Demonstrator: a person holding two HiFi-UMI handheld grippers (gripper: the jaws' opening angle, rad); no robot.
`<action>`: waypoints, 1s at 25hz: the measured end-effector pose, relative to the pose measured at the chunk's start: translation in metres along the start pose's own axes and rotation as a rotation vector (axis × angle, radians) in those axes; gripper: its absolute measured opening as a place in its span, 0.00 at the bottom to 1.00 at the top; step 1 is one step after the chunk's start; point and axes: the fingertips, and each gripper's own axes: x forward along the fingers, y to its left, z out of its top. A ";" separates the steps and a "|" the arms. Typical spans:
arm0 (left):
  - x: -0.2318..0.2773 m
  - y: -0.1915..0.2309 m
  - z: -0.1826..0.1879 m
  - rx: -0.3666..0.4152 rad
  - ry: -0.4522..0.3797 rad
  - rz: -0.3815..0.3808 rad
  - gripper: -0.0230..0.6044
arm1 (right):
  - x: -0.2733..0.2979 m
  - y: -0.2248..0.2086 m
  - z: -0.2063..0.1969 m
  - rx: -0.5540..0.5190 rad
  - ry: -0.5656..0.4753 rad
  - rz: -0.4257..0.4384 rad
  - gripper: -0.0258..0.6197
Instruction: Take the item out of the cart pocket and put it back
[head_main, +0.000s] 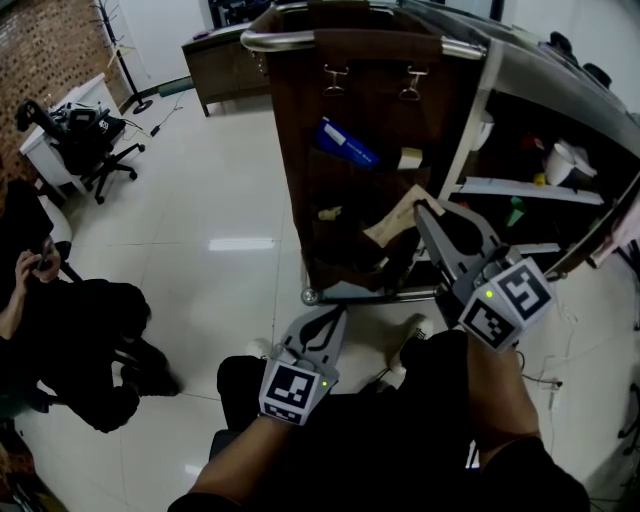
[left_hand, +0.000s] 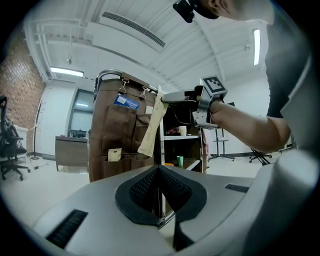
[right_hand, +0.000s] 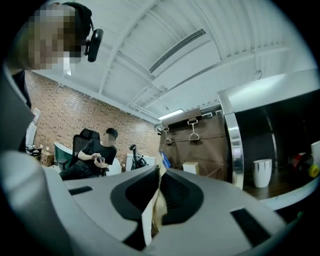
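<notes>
A brown fabric pocket organizer (head_main: 300, 120) hangs on the side of the cart. Its pockets hold a blue packet (head_main: 347, 143) and a small beige box (head_main: 410, 158). My right gripper (head_main: 420, 208) is shut on a flat beige paper packet (head_main: 393, 222), which hangs in the air in front of the lower pockets. In the right gripper view the beige packet (right_hand: 151, 215) sits pinched between the pads of my right gripper (right_hand: 160, 175). My left gripper (head_main: 330, 315) is shut and empty, low and short of the cart. The left gripper view shows the beige packet (left_hand: 152, 127) dangling.
The cart's open shelves (head_main: 530, 185) to the right carry bottles and cups, among them a white cup (right_hand: 261, 173). A seated person (head_main: 70, 330) is at the left, an office chair (head_main: 90, 140) and a wooden cabinet (head_main: 220, 60) further back. The floor is glossy white tile.
</notes>
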 end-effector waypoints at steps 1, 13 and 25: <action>0.000 0.000 0.001 0.000 -0.002 0.001 0.04 | -0.004 0.003 -0.001 0.009 0.003 0.002 0.08; 0.000 -0.002 0.001 -0.016 -0.004 0.000 0.04 | -0.049 0.057 -0.064 0.077 0.104 0.056 0.07; -0.001 0.001 0.002 -0.019 -0.014 0.012 0.04 | -0.050 0.071 -0.152 0.097 0.245 0.029 0.07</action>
